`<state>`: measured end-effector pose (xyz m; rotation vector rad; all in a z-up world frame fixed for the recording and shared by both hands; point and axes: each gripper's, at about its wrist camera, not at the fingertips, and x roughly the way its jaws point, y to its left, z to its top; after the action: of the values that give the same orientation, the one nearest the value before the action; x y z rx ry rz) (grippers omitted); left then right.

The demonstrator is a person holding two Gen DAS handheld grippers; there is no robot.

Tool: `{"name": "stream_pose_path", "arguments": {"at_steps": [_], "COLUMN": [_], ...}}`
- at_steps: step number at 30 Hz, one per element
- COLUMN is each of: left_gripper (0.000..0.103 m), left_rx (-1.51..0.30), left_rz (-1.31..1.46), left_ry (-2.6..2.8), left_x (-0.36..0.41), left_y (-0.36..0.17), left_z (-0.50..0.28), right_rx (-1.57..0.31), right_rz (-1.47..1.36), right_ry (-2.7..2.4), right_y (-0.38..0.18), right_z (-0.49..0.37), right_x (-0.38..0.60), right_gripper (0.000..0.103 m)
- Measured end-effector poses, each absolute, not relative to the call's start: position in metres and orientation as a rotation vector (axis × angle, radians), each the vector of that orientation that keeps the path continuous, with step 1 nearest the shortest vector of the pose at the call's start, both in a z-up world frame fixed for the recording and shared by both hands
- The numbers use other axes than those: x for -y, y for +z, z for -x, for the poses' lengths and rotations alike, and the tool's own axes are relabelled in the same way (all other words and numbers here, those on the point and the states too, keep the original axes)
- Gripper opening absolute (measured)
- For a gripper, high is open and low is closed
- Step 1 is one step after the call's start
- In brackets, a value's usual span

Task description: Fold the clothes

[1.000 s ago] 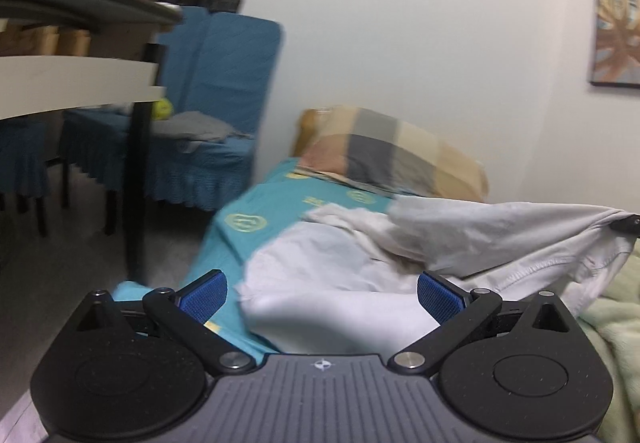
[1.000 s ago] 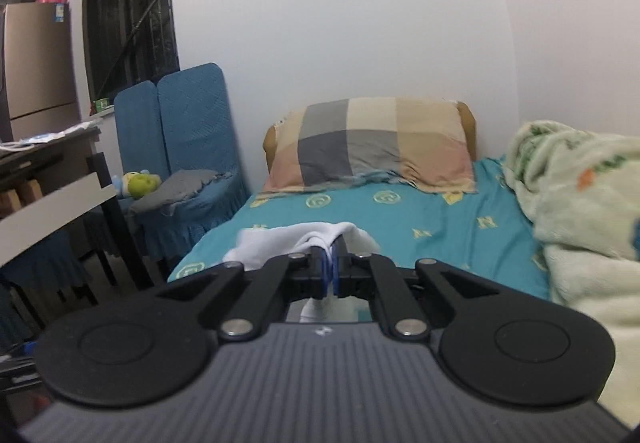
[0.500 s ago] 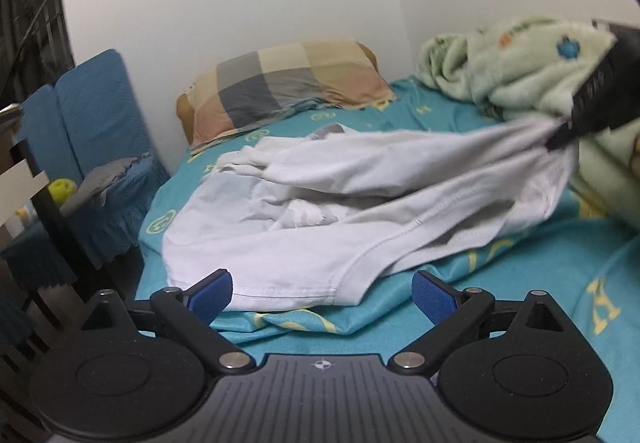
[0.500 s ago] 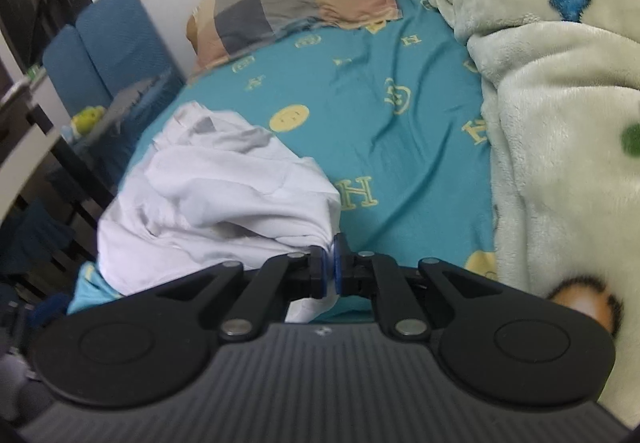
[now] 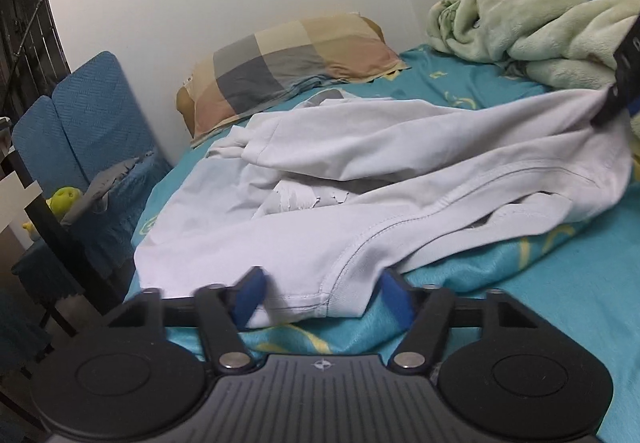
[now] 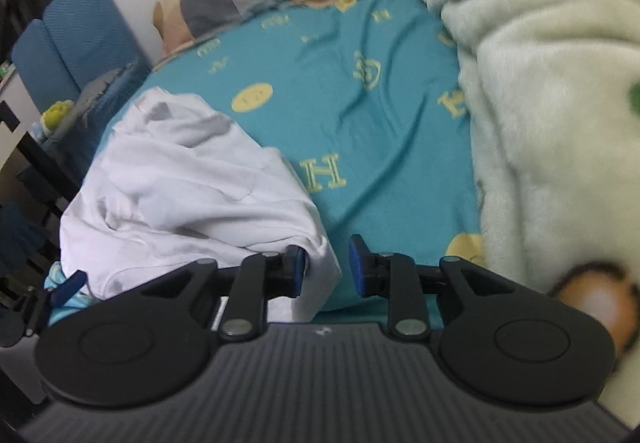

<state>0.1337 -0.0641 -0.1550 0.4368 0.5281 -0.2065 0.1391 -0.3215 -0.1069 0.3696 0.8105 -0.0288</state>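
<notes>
White shirt point(image 6: 192, 183) just released by right claw point(image 6: 326, 269), now spread; left claw point(image 5: 320, 293) spread around hem, ready to pinch.

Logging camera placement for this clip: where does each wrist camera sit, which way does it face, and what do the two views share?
Left wrist: low at the bed's near edge, facing the pillow; left gripper open around the white shirt hem; right gripper at far right.
Right wrist: above the teal sheet, beside the green blanket, looking down toward the pillow; right gripper open, shirt corner between its fingers.
Shared: shirt, pillow, sheet, blanket, blue chair.
</notes>
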Motion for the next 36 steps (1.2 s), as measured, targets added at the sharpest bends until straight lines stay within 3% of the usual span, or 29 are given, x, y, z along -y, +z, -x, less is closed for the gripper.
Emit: {"name": "stream_pose_path", "arguments": {"at_steps": [2, 7, 10, 12, 14, 21, 29, 36], "left_gripper": [0.027, 0.014, 0.012, 0.011, 0.01, 0.01, 0.011, 0.011], "left_rx": [-0.528, -0.464, -0.418, -0.376, -0.34, -0.339, -0.353, -0.394], "left_rz": [-0.385, -0.179, -0.036, 0.033, 0.086, 0.178, 0.215, 0.198], "left_ry": [-0.202, -0.189, -0.199, -0.209, -0.226, -0.273, -0.261, -0.227], "left_x": [0.058, 0.037, 0.02, 0.01, 0.001, -0.013, -0.018, -0.021], "left_y": [-0.15, -0.112, -0.082, -0.063, -0.047, -0.029, -0.033, -0.043], "left_z": [-0.139, -0.137, -0.13, -0.122, -0.114, -0.095, -0.098, -0.112], "right_rx": [-0.818, -0.778, -0.754, -0.73, -0.714, -0.702, -0.559, -0.632], "right_rz": [-0.391, -0.416, -0.431, -0.422, -0.385, -0.276, 0.067, 0.131], "right_ry": [-0.024, 0.019, 0.045, 0.069, 0.072, 0.031, 0.243, 0.021], "right_y": [-0.11, -0.099, -0.091, -0.085, -0.082, -0.084, -0.087, -0.114], "right_z": [-0.144, -0.138, -0.134, -0.13, -0.126, -0.119, -0.107, -0.129], "right_x": [0.322, 0.326, 0.328, 0.327, 0.325, 0.31, 0.209, 0.216], "right_gripper": [0.028, 0.029, 0.049, 0.072, 0.083, 0.083, 0.082, 0.078]}}
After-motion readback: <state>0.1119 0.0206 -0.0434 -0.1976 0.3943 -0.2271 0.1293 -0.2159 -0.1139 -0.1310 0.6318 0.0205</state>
